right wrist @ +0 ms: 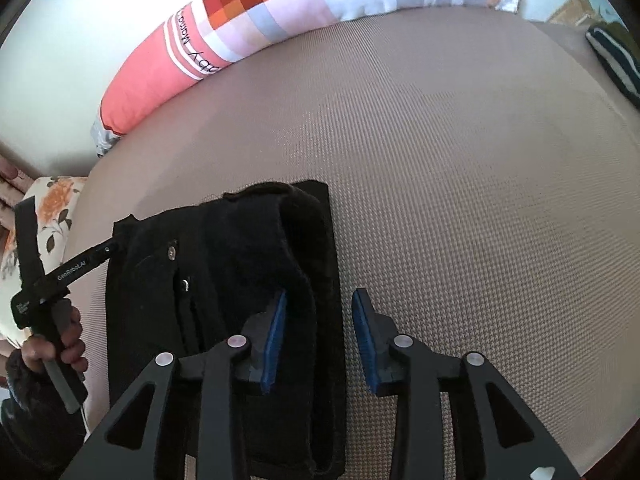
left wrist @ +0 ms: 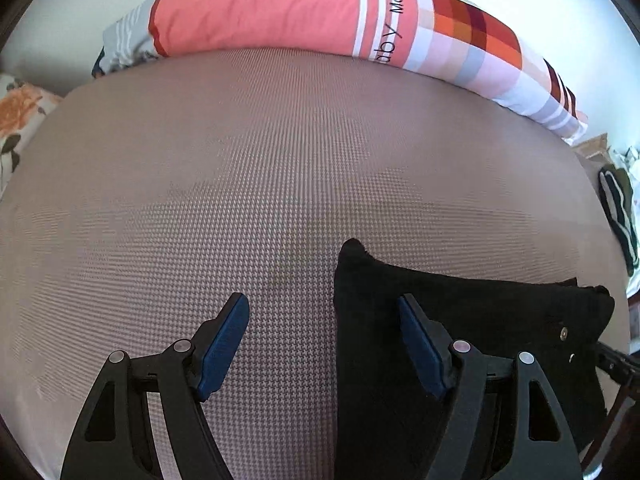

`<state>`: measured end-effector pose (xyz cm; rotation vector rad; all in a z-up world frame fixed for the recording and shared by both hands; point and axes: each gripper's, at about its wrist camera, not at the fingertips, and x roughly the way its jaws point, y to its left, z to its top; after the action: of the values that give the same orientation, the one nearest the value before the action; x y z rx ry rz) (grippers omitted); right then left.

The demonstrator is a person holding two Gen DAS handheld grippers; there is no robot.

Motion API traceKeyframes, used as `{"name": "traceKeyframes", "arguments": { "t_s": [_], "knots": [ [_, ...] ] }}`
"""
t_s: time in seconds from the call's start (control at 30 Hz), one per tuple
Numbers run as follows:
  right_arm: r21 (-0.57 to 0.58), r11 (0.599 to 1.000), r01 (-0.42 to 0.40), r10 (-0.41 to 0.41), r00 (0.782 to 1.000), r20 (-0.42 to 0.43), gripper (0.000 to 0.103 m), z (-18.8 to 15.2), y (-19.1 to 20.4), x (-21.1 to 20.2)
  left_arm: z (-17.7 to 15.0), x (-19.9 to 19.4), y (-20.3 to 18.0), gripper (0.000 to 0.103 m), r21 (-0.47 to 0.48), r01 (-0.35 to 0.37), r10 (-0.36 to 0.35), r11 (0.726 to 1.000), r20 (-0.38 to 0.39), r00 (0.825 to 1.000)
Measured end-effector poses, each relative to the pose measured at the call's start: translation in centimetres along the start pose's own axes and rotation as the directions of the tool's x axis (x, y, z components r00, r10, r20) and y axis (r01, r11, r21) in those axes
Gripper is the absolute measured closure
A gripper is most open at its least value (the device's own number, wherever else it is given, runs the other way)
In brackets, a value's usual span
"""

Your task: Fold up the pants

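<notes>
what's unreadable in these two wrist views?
- Black pants: near end cut off by the bottom edge and covered by the right hand-held gripper frame in the right wrist view; layer count not visible.
- Pillow lettering: partly cut by a fold, left wrist view.
- Dark striped item: clipped by the fisheye rim; can't identify.
- Left hand-held gripper: right finger overlaps the pants; contact unclear.

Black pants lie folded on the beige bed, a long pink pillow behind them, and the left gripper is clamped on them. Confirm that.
Wrong on the grip. The left wrist view shows the left gripper open, clamping nothing. The black pants do lie folded on the bed, the pink pillow behind.
</notes>
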<state>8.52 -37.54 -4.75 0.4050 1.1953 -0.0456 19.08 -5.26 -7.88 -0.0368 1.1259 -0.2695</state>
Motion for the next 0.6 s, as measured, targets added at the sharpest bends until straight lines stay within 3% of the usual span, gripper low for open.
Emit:
{"name": "traceKeyframes", "arguments": {
  "t_s": [0.23,0.37,0.6],
  "knots": [
    [-0.016,1.0,0.001,-0.001,1.0,-0.008,0.067,-0.4,0.1,0.0,-0.4,-1.4,-0.3,0.028,-0.007,0.022,-0.022,1.0,-0.009,1.0],
    [-0.026,1.0,-0.011,0.01,1.0,-0.016,0.067,-0.7,0.0,-0.1,-1.9,-2.9,-0.9,0.028,0.019,0.022,-0.022,1.0,-0.028,0.999],
    [-0.016,0.999,-0.046,0.046,0.998,-0.031,0.062,-1.2,-1.1,-0.2,-4.8,-4.9,-1.6,0.028,0.027,0.084,-0.082,0.996,-0.088,0.993]
  ]
}}
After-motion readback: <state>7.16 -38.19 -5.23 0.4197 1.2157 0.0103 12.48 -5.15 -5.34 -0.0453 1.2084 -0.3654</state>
